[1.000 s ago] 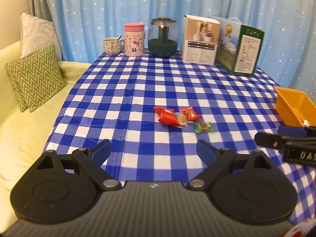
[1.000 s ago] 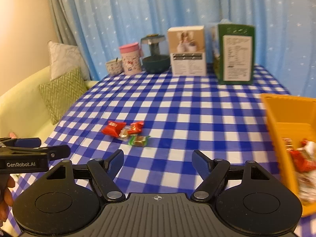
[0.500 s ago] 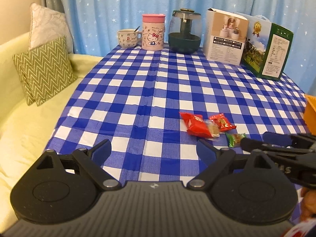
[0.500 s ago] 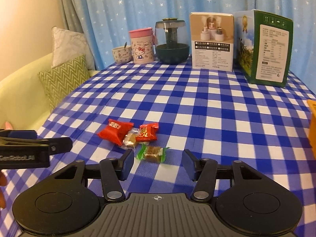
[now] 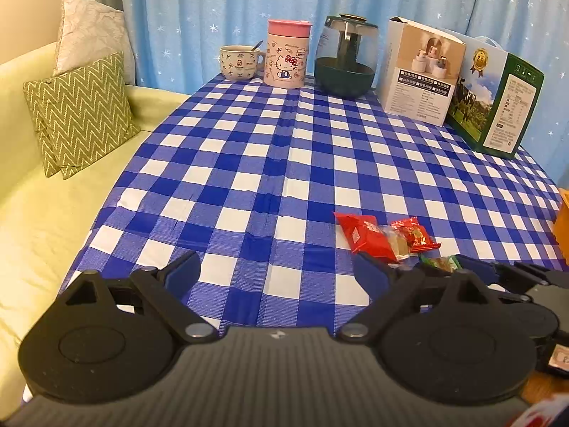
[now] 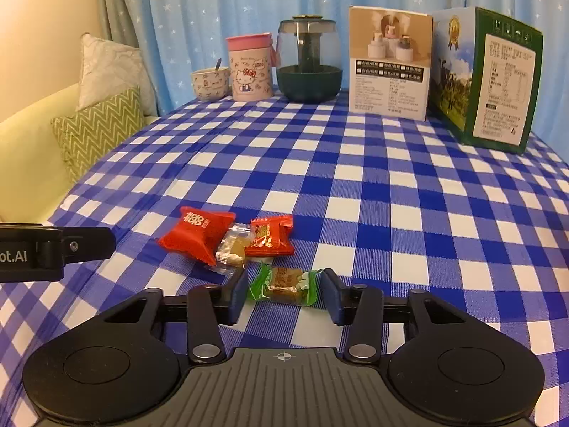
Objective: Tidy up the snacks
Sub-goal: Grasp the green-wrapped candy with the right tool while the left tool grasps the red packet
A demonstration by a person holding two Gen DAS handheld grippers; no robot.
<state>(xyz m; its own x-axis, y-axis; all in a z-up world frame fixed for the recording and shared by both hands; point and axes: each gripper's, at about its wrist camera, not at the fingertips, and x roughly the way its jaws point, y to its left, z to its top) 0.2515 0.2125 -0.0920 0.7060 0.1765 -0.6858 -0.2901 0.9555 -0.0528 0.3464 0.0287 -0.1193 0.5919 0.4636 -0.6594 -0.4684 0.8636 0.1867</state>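
Note:
Several wrapped snacks lie together on the blue checked tablecloth point(image 6: 355, 185). They are a red packet point(image 6: 197, 233), a clear-wrapped sweet point(image 6: 233, 245), a small red-orange packet point(image 6: 270, 236) and a green-wrapped candy point(image 6: 282, 284). My right gripper point(image 6: 284, 293) is low over the cloth, its jaws closing with the green candy between the blue pads. The wrapper ends sit just at the pads and show no squeeze. My left gripper point(image 5: 275, 272) is wide open over bare cloth, left of the red packet point(image 5: 366, 235). In the left wrist view the green candy point(image 5: 441, 263) peeks out beside the right gripper's fingers point(image 5: 476, 270).
Along the far edge stand a patterned mug point(image 5: 238, 62), a pink cartoon cup point(image 5: 286, 57), a dark green glass jar point(image 5: 345, 57), a white box point(image 5: 423, 71) and a green box point(image 5: 498, 103). An orange bin point(image 5: 562, 220) is at the right edge. A yellow sofa with cushions point(image 5: 78, 114) lies left.
My right gripper came forward and down to the green candy and its jaws narrowed around it; the orange bin left its view. My left gripper drifted lower, staying open.

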